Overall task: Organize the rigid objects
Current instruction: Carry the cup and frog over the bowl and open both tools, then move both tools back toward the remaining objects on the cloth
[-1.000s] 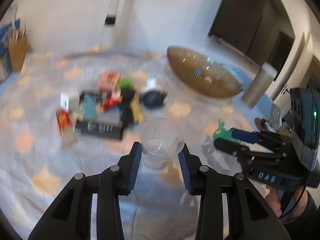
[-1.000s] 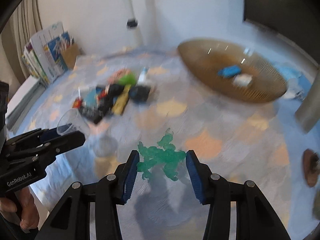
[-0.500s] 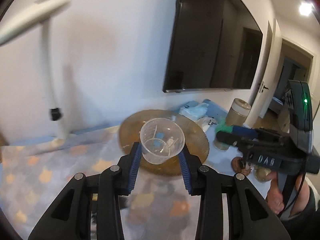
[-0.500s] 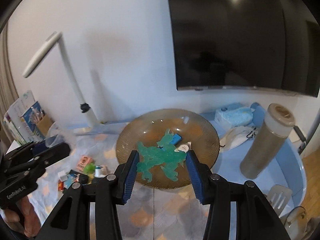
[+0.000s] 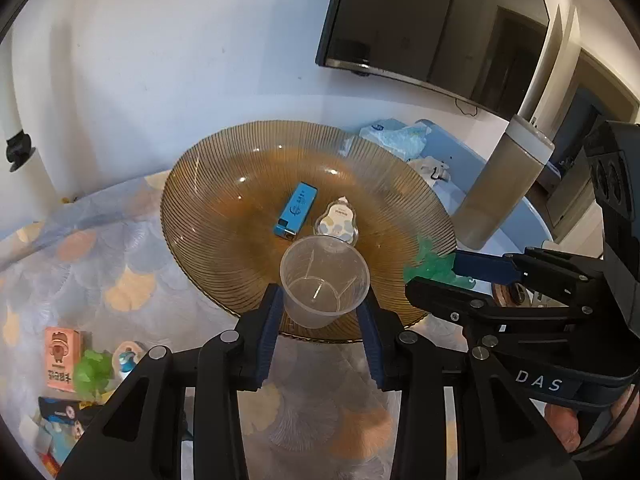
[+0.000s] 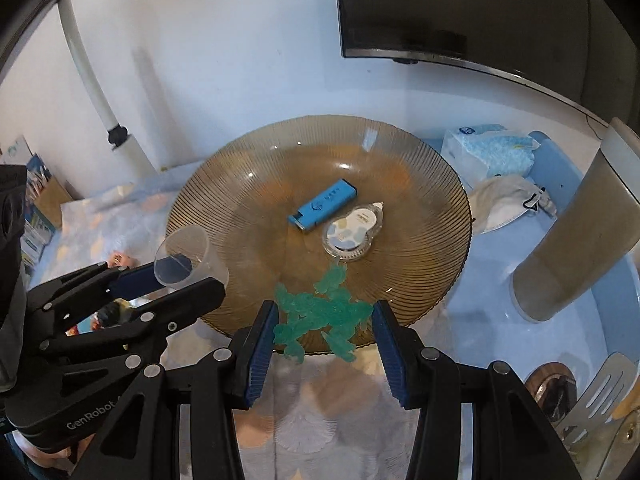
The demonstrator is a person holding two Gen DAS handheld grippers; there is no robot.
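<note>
Left gripper [image 5: 320,326] pinched a clear plastic cup [image 5: 323,282] by its thin, crushable sides at the amber bowl's [image 5: 208,216] near rim; right gripper [image 6: 325,326] clamped a light, spiky green toy [image 6: 320,314] there too. Lighter [image 5: 295,210] farther in.

Counted items around the amber dish

There is one ribbed amber glass dish [image 6: 420,184], and two things lie in it: one blue lighter [image 6: 323,205] near the centre and one round correction-tape dispenser [image 6: 354,232] just beside it at its 4 o'clock. Two grippers are in view, the left gripper [image 5: 320,326] and the right gripper [image 6: 326,340]. They carry one thing each: one clear plastic cup [image 5: 323,280] and one green toy figure [image 6: 320,316]. At 3 o'clock of the dish stands one tall jar [image 6: 576,248]; at 2 o'clock, one tissue pack [image 6: 492,150] and one face mask [image 6: 508,204].
</note>
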